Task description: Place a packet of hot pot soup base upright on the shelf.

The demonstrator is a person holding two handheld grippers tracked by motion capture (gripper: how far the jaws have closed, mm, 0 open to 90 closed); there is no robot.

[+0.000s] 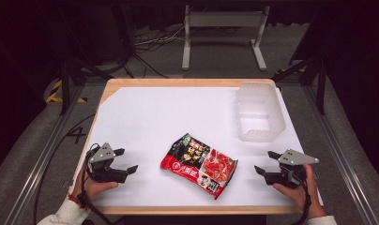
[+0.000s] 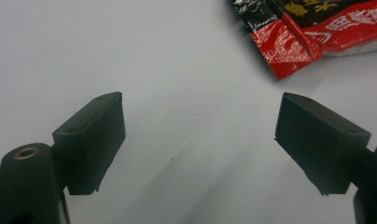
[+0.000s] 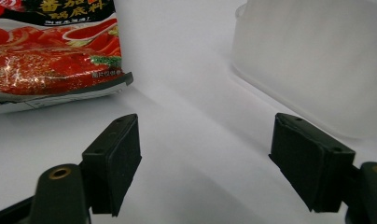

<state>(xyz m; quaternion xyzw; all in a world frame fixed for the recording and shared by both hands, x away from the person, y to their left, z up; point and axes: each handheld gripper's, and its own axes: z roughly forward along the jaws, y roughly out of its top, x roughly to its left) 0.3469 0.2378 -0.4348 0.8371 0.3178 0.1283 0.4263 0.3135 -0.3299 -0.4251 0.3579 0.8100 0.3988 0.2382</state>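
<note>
**Packet between two open grippers: position and axis**

The red-and-black sauce packet (image 1: 199,164) lies flat on the white counter (image 1: 155,117), near its front edge, between your two hands. Its long axis runs diagonally, from far-left to near-right. Your left gripper (image 1: 126,160) sits to the left of the packet, jaws spread wide with nothing between them; in the left gripper view the packet's corner (image 2: 289,60) lies ahead and to the right of them. Your right gripper (image 1: 267,162) sits to the packet's right, jaws likewise wide and empty, and appears slightly nearer to the packet's near-right corner. The clear plastic bin (image 1: 259,112) stands far-right, well apart from the packet.
</note>
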